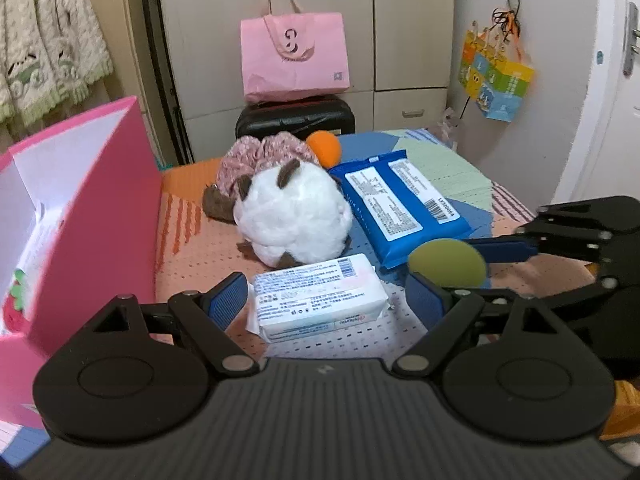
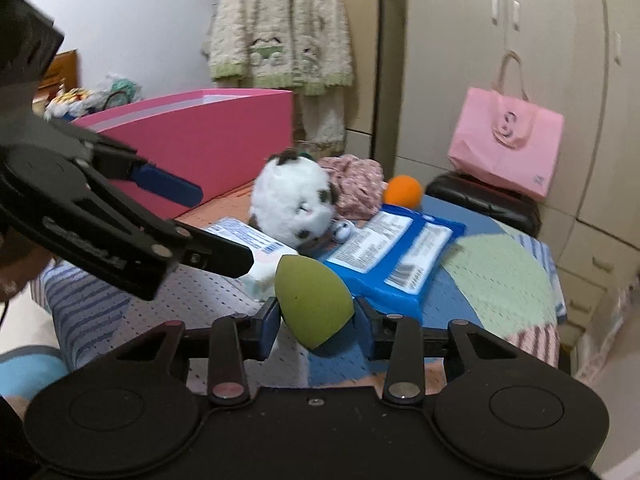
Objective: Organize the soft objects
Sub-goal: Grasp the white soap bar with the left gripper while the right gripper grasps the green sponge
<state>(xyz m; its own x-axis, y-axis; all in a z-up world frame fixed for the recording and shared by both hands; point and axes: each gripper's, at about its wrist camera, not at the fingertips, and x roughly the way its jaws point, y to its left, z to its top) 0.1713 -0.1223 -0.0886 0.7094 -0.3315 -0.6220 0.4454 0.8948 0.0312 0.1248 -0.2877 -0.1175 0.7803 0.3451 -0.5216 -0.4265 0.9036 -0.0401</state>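
The right gripper [image 2: 316,316] is clamped on a green sponge [image 2: 314,304], an egg-shaped one, held clear of the cloth [image 2: 500,276] with its pointed end toward the camera. The sponge bulges past both pads, so the squeeze looks light.

In the left wrist view the left gripper [image 1: 326,300] is spread wide, empty, low over the cloth. A white pack [image 1: 320,296] lies between its fingers without touching either. The sponge shows here at 3 o'clock of the pack, just beside the left gripper's right finger.

Beyond the pack, at 12 o'clock, sits a plush [image 1: 292,216], white with brown bits. A blue pack [image 1: 400,204] lies at 2 o'clock, its near end right behind the sponge. Farther still are a floral pouch [image 1: 256,156] and an orange ball [image 1: 325,148], close together behind the plush.

The pink box [image 1: 100,200] stands open at 9 o'clock of the left gripper, well left of everything.

My reading: the step in hand is carrying the sponge to the box, the likely bin for the soft things. The next move calls for lifting it across the left gripper and over the box wall before letting go. The left gripper sits in that path, so it should either close on the white pack or draw aside first.
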